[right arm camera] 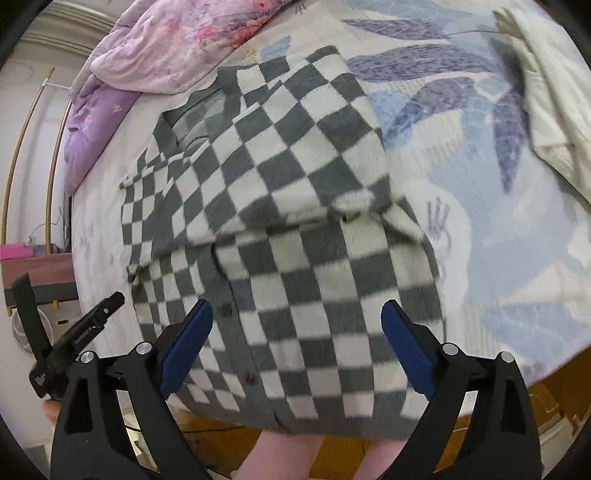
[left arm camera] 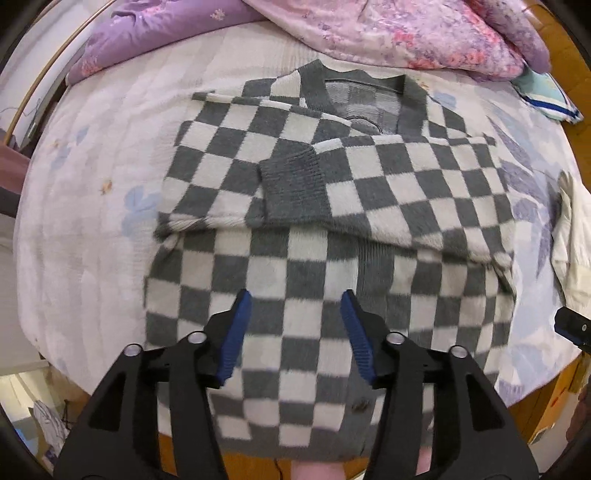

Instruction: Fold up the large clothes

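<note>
The cardigan [left arm camera: 332, 206] lies flat on the bed [left arm camera: 92, 221], sleeves folded across the chest, its long axis running away from both tools: collar far, hem at the near edge. The left tool [left arm camera: 295, 314] hangs released over the hem's left part, nothing between its pads. The right tool [right arm camera: 297, 321], spread wider and empty, hangs over the hem's right part, equally near.

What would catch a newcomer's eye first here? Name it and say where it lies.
The grey-and-white checkered cardigan dominates, spread across the middle of the bed with both sleeves folded over its chest. Behind it, a pink and purple floral quilt is bunched at the far end. In front, the left gripper hangs above the cardigan's lower half, jaws open and empty.
</note>
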A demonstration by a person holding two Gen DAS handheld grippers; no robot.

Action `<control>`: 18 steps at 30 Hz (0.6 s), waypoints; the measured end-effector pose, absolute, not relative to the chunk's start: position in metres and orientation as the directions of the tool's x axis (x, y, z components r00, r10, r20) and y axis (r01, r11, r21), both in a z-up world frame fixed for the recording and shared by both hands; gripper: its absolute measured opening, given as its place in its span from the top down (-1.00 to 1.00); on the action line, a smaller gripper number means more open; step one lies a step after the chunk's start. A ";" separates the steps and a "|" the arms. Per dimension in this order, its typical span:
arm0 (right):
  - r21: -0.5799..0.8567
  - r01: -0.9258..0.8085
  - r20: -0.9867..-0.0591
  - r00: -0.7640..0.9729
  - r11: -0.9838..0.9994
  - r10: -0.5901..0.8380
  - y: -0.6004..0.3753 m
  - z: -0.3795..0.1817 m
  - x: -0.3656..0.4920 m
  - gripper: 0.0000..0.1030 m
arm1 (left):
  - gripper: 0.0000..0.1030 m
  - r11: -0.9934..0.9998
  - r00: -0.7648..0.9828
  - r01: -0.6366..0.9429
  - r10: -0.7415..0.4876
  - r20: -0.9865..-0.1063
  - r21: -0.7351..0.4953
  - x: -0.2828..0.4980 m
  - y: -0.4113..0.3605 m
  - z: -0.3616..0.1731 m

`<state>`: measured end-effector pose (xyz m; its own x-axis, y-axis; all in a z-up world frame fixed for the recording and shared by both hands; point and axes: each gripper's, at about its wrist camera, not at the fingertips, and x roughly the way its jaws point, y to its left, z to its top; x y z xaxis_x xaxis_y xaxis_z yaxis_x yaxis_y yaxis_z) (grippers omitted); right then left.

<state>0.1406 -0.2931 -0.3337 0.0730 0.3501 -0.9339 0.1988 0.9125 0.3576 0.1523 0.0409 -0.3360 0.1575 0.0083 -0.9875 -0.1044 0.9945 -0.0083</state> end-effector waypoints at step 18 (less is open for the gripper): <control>0.326 0.274 -0.935 0.236 0.905 0.265 -0.269 -0.189 0.042 -0.82 | -0.30 0.995 0.295 0.098 -0.027 -0.955 0.002 0.064 0.051 -0.206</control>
<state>0.0424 -0.2686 -0.1890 0.2358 0.2651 -0.9349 0.2737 0.9050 0.3257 0.0637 0.0506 -0.2055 0.2955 -0.0267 -0.9550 0.0978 0.9952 0.0025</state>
